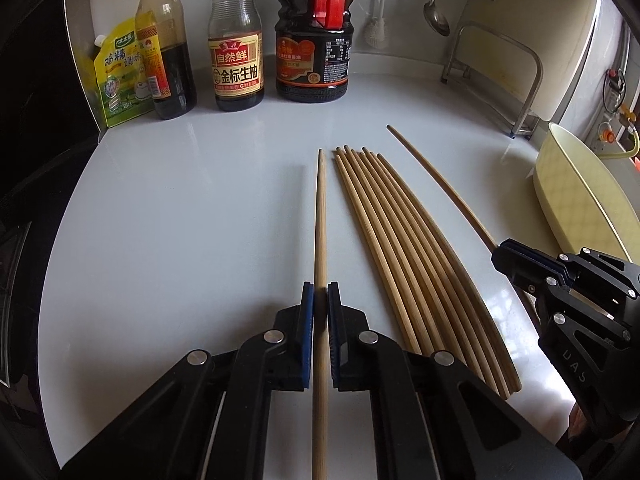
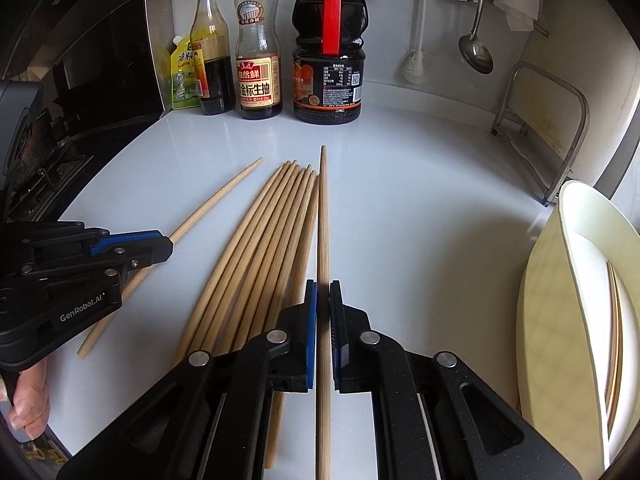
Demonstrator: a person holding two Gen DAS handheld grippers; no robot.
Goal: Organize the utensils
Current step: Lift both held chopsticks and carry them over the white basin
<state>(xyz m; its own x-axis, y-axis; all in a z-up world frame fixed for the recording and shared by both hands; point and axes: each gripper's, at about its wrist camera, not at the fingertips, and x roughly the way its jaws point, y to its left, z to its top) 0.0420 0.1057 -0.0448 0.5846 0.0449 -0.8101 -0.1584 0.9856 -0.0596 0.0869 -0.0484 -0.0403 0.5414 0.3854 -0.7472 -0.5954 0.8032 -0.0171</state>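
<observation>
Nearest the left wrist camera, the left claw (image 1: pixel 321 296) is nearly closed, its blue pads pinching a single wooden chopstick (image 1: pixel 320 220) that runs straight forward over the white tabletop (image 1: pixel 180 220). Just to the right of it, apart from the held stick, a bundle of chopsticks (image 1: pixel 404 248) lies side by side on the tabletop, tips pointing toward the back. Further right, the right claw (image 2: pixel 323 300) is likewise almost shut on a second chopstick (image 2: pixel 323 220); in the right wrist view that stick runs along the right edge of the bundle, and whether it touches the bundle cannot be told. At the far right sits a pale yellow dish (image 1: pixel 580 192), with what looks like chopsticks inside it in the right wrist view.

Along the back, left to right: a green seasoning pouch (image 1: pixel 120 80), a yellow-capped dark bottle (image 1: pixel 166 48), a soy sauce bottle (image 1: pixel 236 60), a red-handled soy sauce jug (image 1: pixel 314 48), a hanging ladle (image 1: pixel 436 16) and a metal rack (image 1: pixel 496 68).
</observation>
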